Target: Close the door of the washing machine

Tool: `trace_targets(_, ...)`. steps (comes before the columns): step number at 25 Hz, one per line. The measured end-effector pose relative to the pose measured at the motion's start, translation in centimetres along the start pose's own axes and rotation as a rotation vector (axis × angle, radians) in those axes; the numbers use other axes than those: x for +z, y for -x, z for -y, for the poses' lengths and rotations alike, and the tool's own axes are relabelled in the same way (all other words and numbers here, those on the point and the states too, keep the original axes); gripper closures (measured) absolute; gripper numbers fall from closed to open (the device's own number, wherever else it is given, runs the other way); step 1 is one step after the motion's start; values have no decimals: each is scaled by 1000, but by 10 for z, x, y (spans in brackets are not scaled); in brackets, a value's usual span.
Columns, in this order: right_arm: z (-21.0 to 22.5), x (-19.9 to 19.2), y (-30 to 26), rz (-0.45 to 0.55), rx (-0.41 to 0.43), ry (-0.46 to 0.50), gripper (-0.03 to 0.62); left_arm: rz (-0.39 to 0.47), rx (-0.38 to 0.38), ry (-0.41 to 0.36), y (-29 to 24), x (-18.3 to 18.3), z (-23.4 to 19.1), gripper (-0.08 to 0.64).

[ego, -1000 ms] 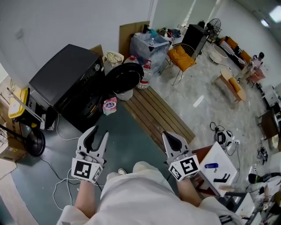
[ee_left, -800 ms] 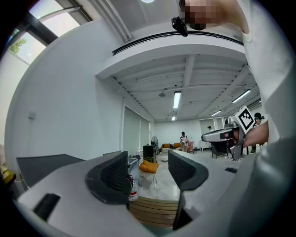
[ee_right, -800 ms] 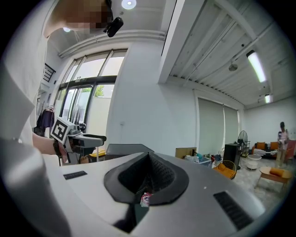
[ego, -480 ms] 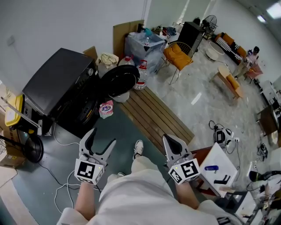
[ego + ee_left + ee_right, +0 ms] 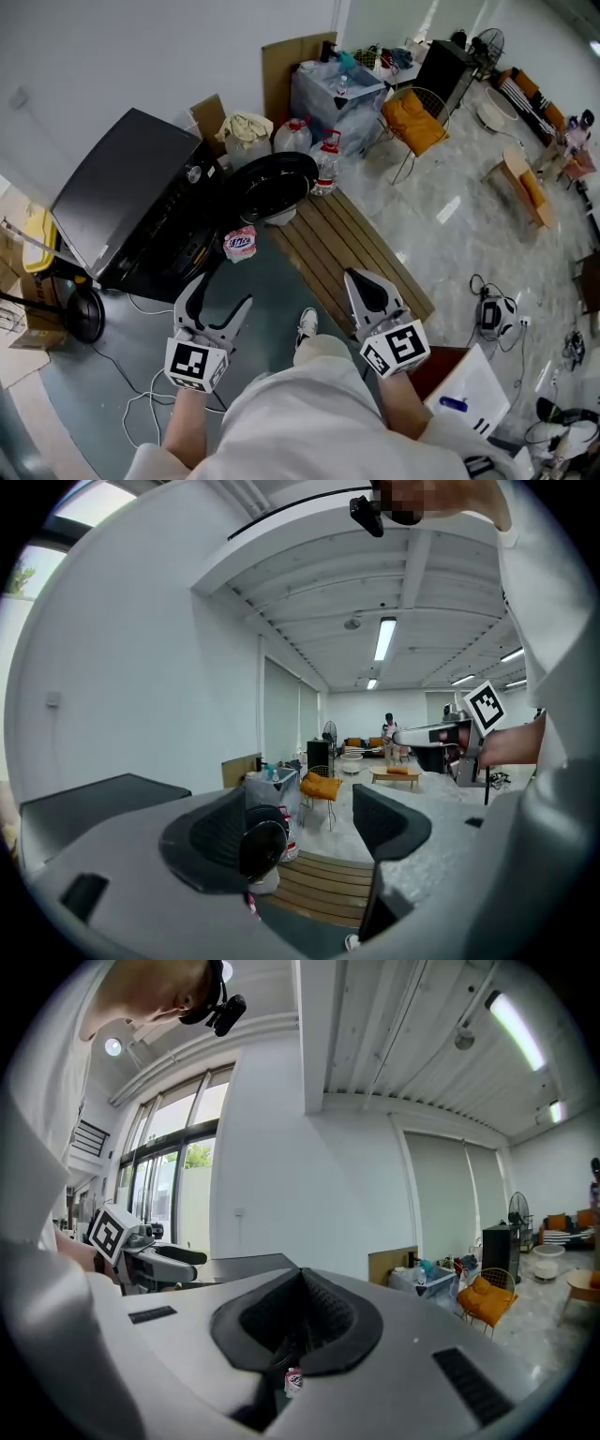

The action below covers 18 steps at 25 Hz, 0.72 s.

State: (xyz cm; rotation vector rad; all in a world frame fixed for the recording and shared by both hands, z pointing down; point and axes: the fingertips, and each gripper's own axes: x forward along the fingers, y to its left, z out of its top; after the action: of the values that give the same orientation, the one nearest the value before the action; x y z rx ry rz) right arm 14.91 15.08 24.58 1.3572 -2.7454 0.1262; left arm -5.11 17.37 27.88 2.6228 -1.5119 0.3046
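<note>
A: Where are we finding the door [image 5: 272,183]?
B: Swung open from the washer [image 5: 131,202], well ahead. On our left gripper [image 5: 219,293] the jaws have just been opening, empty; our right gripper [image 5: 364,281] is pinching shut.

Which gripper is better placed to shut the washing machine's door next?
Probably left. The left gripper has jaws that have just been opening, empty, and its view lines up on the round black washing machine door, which is open; the right gripper is shut.

Grey left gripper [image 5: 217,295] and right gripper [image 5: 361,281], black-padded jaws, black-and-white marker cubes [image 5: 196,364], white clothing [image 5: 300,422], white shoe [image 5: 306,325]
</note>
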Motion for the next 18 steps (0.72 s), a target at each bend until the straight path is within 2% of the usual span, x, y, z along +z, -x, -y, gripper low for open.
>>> trace_targets(3, 54, -1, -27, -24, 23, -33, 594, -27, 13, -10, -57, 18, -2, 221)
trace_targets(9, 149, -15, -86, -57, 49, -138, 594, -90, 87, -21, -137, 33, -5, 219)
trace_targets(14, 169, -20, -136, -51, 91, -202, 594, -149, 97, -42, -186, 26, -21, 209)
trace_targets(18, 164, -24, -160, -81, 135, -228, 594, -147, 81, -20, -224, 14, -40, 202)
